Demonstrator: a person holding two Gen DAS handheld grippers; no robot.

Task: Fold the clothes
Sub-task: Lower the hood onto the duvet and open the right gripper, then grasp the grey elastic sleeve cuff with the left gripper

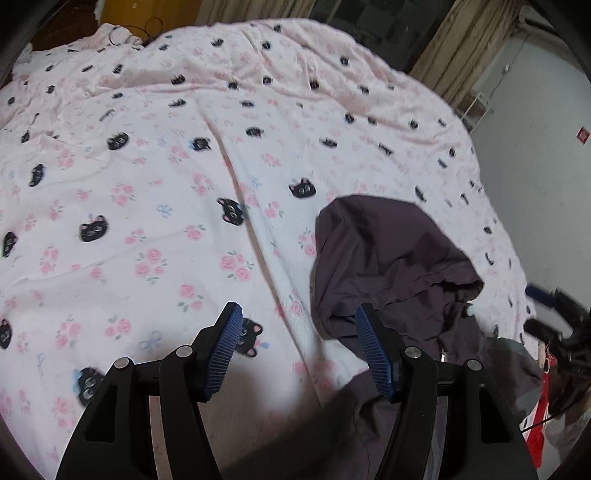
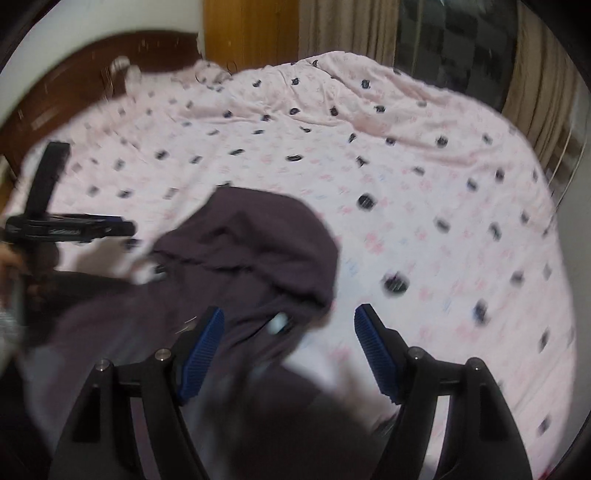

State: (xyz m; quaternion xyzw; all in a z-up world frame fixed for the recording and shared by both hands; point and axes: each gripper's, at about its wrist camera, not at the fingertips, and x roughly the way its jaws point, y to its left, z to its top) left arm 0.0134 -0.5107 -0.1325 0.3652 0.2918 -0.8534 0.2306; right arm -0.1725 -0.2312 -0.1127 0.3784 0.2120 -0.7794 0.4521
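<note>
A dark purple hooded jacket of thin cloth (image 1: 391, 258) lies on a big bed covered by a pink sheet with black cat faces and pink roses (image 1: 155, 192). The jacket sits at the near edge of the sheet, with its hood spread out flat and pointing toward the middle of the bed. A small pale cord stopper (image 1: 469, 310) shows at the jacket's neck, just below the hood.

The left gripper (image 1: 299, 325) has black arms and blue ribbed pads. Its two fingers are wide apart and hold nothing. One finger hangs over the sheet just left of the jacket, and the other is above the jacket's neck edge. It is hard to tell if that finger touches the cloth.

The right gripper (image 2: 290, 321) looks the same, and its fingers are also spread wide with nothing between them. One finger is over the jacket, below the hood, and the other is over the sheet just right of the jacket. The right wrist view is blurry.

A brown wooden headboard (image 2: 74, 77) stands at the far side of the bed from the jacket. Tan curtains (image 2: 347, 29) hang behind the bed, also far from the jacket.
</note>
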